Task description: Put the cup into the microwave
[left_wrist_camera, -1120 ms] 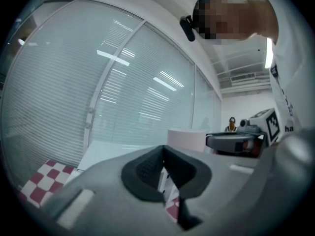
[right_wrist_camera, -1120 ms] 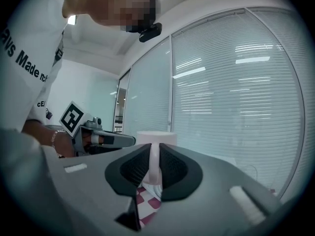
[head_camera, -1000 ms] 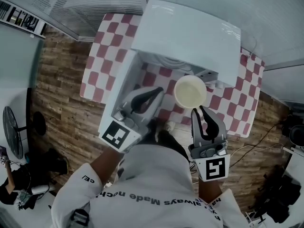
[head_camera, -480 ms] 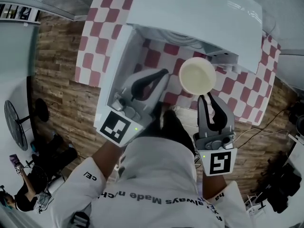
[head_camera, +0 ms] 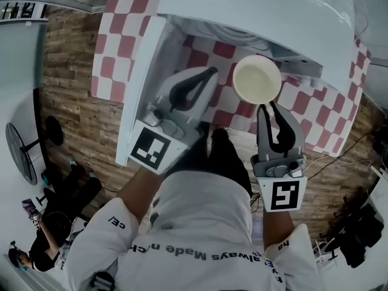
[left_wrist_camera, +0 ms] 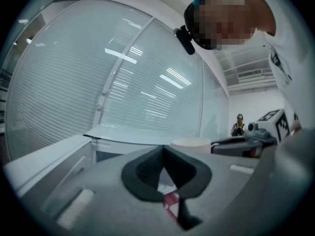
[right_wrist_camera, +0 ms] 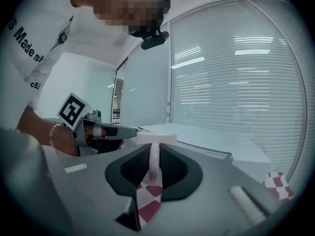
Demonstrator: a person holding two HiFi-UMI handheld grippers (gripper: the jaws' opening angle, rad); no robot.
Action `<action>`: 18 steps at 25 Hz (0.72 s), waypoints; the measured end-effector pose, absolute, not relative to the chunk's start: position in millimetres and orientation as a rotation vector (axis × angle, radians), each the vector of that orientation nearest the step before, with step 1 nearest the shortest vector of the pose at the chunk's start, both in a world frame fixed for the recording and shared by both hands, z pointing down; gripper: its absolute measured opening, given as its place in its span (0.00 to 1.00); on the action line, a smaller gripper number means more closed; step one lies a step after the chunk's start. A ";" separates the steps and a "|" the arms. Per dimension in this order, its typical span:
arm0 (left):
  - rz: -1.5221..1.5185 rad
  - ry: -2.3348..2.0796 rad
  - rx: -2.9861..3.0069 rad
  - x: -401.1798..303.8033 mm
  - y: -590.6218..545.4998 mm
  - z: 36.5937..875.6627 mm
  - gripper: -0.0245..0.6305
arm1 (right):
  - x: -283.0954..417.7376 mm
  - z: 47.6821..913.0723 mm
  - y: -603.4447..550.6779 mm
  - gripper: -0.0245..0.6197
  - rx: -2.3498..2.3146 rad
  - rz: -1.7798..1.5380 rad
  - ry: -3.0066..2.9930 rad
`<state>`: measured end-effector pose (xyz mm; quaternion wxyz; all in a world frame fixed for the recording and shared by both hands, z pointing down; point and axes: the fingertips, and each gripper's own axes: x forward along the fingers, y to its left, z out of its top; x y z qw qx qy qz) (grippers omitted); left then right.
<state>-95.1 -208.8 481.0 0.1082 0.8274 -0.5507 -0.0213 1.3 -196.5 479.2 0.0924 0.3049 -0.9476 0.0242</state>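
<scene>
Right tongs (head_camera: 267, 105): clamped on the near wall of the cup (head_camera: 257, 79). In the right gripper view I see the white wall pinched thin between the pads.
Cup: upright, mouth open to the head camera and empty inside. It is held in the air just in front of the microwave (head_camera: 260, 5) and not yet in the cavity.
Left tongs (head_camera: 211, 72): tips closed together with nothing between them. They sit beside the cup, above the desk (head_camera: 121, 17) and near the open door (head_camera: 140, 83). I can't tell if they touch anything.
What's changed: over the last second the microwave has grown in the head view and slid down towards me. Both tongs are reaching further forward, and the cup has ridden up with the right one. The grip looks the same throughout.
What it means: I reckon I'm in the approach, closing on the opening with the door already out of the way.
Watch for: a one-wall pinch could let the cup tip at the cavity edge.
</scene>
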 end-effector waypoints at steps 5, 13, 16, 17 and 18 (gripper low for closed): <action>-0.057 -1.635 2.422 -100.8 -220.4 505.7 0.04 | -5.9 511.3 -208.6 0.11 0.915 0.116 -2.801; -0.003 -1.621 2.426 -103.9 -242.9 547.0 0.04 | -15.9 556.5 -236.2 0.11 0.949 0.116 -2.783; 0.010 -1.620 2.415 -105.9 -252.3 562.1 0.04 | -18.6 570.8 -244.1 0.11 0.935 0.081 -2.779; 0.014 -1.621 2.409 -106.8 -255.1 566.9 0.04 | -19.6 574.8 -247.6 0.11 0.938 0.078 -2.776; 0.016 -1.621 2.404 -107.9 -257.9 571.3 0.04 | -20.7 578.6 -251.7 0.11 0.947 0.080 -2.771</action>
